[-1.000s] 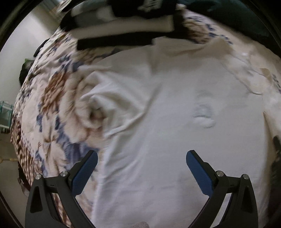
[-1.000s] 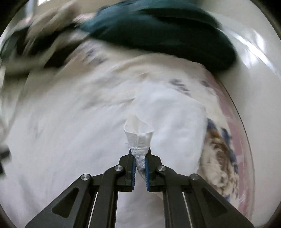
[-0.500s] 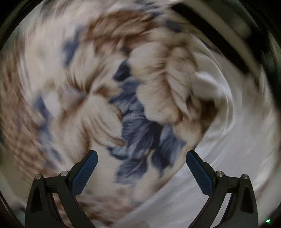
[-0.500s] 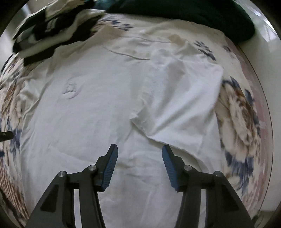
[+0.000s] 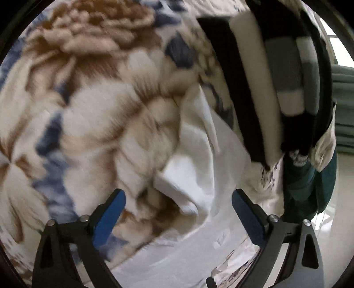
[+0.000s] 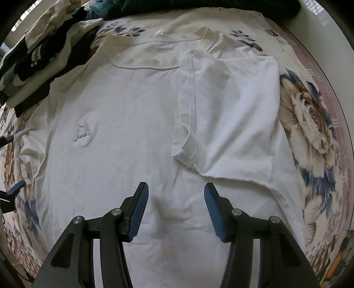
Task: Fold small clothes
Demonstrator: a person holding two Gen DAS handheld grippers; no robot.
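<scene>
A white T-shirt point(image 6: 124, 137) lies flat on a floral blanket point(image 6: 309, 124). Its right sleeve point(image 6: 227, 124) is folded inward over the body. My right gripper point(image 6: 176, 192) is open and empty above the shirt's lower middle. In the left wrist view my left gripper point(image 5: 178, 205) is open, low over the shirt's crumpled left sleeve point(image 5: 188, 177), which lies between the jaws at the blanket's point(image 5: 88, 110) edge of the shirt. One blue fingertip of the left gripper point(image 6: 16, 187) shows at the far left of the right wrist view.
A stack of folded black, white and grey clothes point(image 6: 37, 55) lies by the shirt's left shoulder; it also shows in the left wrist view point(image 5: 276, 77). Dark green cloth point(image 6: 199, 6) lies beyond the collar. A pale wall point(image 6: 331, 44) borders the right side.
My right gripper let go of the right sleeve, which now lies folded on the shirt, and drew back open. My left gripper swung left and down to the crumpled left sleeve.
</scene>
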